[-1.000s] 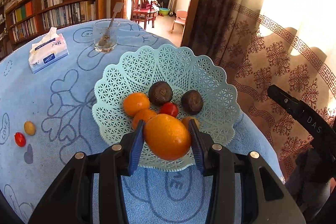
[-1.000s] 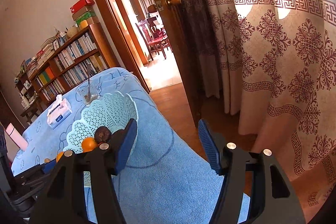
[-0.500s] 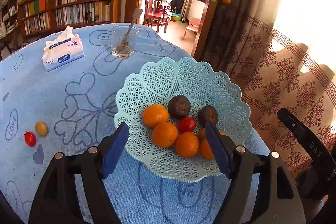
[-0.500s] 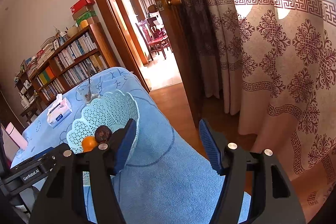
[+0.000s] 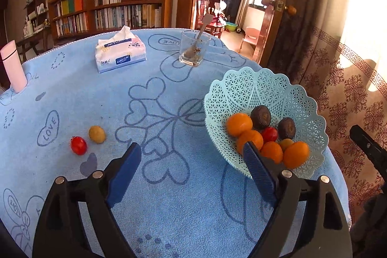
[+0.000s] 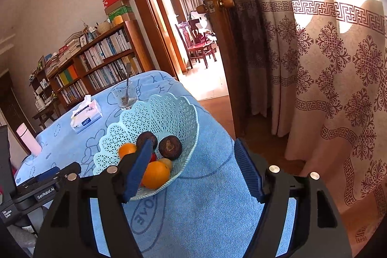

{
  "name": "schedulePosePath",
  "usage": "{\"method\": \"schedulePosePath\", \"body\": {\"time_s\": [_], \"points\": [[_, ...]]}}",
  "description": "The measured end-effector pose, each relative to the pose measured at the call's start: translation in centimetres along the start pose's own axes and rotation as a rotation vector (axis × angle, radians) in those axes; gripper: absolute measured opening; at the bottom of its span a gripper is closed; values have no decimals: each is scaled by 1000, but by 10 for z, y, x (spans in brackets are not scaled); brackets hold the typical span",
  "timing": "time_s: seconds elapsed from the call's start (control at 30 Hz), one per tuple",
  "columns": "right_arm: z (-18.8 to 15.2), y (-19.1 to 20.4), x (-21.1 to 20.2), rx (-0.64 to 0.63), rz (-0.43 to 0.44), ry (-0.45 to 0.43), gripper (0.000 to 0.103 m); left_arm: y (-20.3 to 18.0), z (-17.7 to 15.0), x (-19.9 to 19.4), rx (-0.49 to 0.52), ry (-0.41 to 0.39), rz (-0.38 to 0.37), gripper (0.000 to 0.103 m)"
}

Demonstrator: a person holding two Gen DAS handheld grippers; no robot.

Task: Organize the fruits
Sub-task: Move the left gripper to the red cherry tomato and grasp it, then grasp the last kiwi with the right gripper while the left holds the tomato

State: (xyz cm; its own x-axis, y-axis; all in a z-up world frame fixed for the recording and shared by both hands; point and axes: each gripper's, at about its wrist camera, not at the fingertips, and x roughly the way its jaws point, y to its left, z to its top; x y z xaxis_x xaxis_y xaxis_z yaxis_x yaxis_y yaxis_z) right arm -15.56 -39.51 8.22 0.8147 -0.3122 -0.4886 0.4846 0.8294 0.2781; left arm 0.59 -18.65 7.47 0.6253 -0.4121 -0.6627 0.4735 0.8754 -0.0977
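Left wrist view: low over the table, tilted down, basket near at 2 o'clock.
Right wrist view: table edge, facing curtain, basket at 10 o'clock.
Shared: basket, glass, tissue pack.

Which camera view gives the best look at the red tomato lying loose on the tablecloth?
The left wrist view. It shows the red tomato whole and unblocked on the tablecloth, beside a yellowish fruit. The right wrist view does not show it; that part of the table lies behind the left gripper.
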Motion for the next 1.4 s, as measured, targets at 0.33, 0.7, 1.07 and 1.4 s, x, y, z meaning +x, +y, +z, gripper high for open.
{"method": "schedulePosePath", "body": {"time_s": [0.33,0.7,1.07,1.4], "points": [[-20,32,5,-83,64,48,72,62,-9,-7,-75,-19,116,85],[-37,56,-1,-125,92,76,72,124,-20,2,-152,6,216,77],[-43,79,5,-161,96,106,72,145,-16,34,-139,70,197,46],[-49,110,13,-227,113,136,72,153,-16,45,-174,88,118,28]]}}
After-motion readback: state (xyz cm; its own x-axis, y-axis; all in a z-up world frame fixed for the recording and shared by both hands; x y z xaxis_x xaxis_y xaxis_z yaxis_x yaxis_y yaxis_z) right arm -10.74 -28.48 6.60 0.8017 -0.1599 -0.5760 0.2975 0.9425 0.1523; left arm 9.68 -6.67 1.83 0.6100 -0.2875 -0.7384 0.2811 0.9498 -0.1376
